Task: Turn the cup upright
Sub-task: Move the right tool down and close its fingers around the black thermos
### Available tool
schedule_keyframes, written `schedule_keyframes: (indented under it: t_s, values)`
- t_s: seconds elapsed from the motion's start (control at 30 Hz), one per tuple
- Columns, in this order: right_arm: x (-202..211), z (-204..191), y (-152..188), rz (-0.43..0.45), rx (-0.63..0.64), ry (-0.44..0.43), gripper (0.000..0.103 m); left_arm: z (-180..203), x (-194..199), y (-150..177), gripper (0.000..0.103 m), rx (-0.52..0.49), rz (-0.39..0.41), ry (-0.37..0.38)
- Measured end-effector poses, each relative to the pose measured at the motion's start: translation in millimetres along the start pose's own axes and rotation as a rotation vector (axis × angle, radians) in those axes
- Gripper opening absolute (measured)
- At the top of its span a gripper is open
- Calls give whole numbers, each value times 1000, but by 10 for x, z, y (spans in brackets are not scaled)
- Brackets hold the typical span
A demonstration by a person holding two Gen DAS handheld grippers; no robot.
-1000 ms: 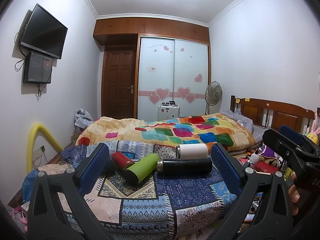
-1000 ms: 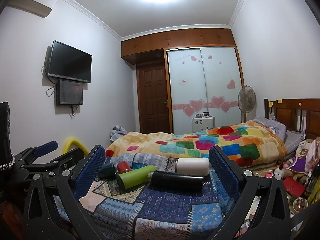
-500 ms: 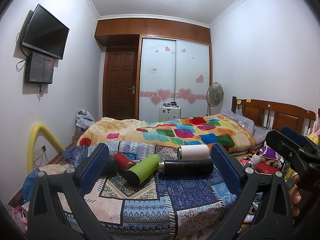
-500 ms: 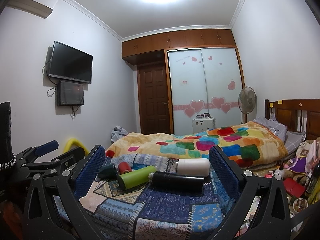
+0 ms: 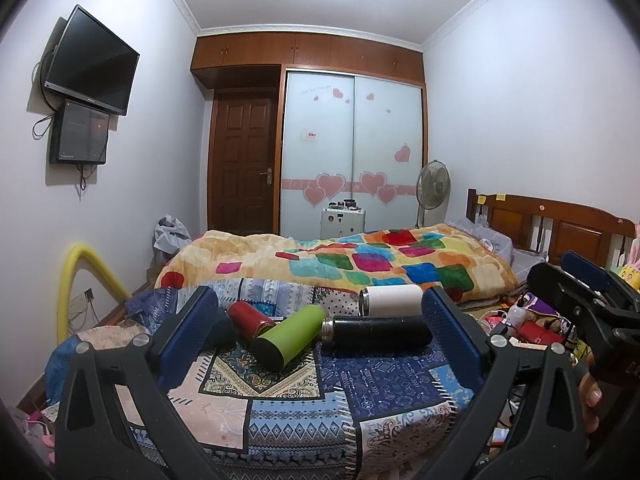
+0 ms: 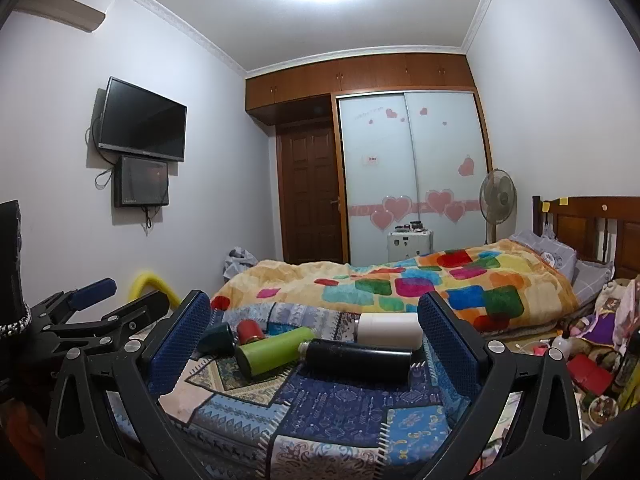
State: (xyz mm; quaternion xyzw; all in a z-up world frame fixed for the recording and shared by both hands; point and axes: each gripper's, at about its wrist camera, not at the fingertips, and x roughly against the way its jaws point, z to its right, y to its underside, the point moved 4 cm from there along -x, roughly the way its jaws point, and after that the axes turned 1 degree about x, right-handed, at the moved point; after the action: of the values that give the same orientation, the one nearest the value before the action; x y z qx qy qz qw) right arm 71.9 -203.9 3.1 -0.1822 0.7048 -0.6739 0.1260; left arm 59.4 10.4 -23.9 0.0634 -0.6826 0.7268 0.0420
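So all five cups are lying flat on the patchwork-cloth surface (image 6: 344,412). The long black metal flask (image 6: 356,354) sits nearest you, its long axis running left-right across both grippers' line of reach. Your right gripper (image 6: 312,344) and left gripper (image 5: 320,338) both hang wide open, holding nothing, well short of it. The lime green tumbler (image 6: 272,348) touches its neck end, and the white cylindrical cup (image 6: 390,330) lies just behind, so that's your crowding.
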Motion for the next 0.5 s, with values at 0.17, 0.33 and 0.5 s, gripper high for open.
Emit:
schedule_keyframes:
  t_s: [0.17,0.33,0.5]
  values:
    - [-209,65,84,-44,21,-5,103,-39,-193,71,103,1,-24,9]
    - [-527,157,169,-105,64,-31,103,-93,-444,155,103,9,-58,15]
    - [-997,286,338,-206,124,-64,103,-138,-781,254,103,11,-110,19]
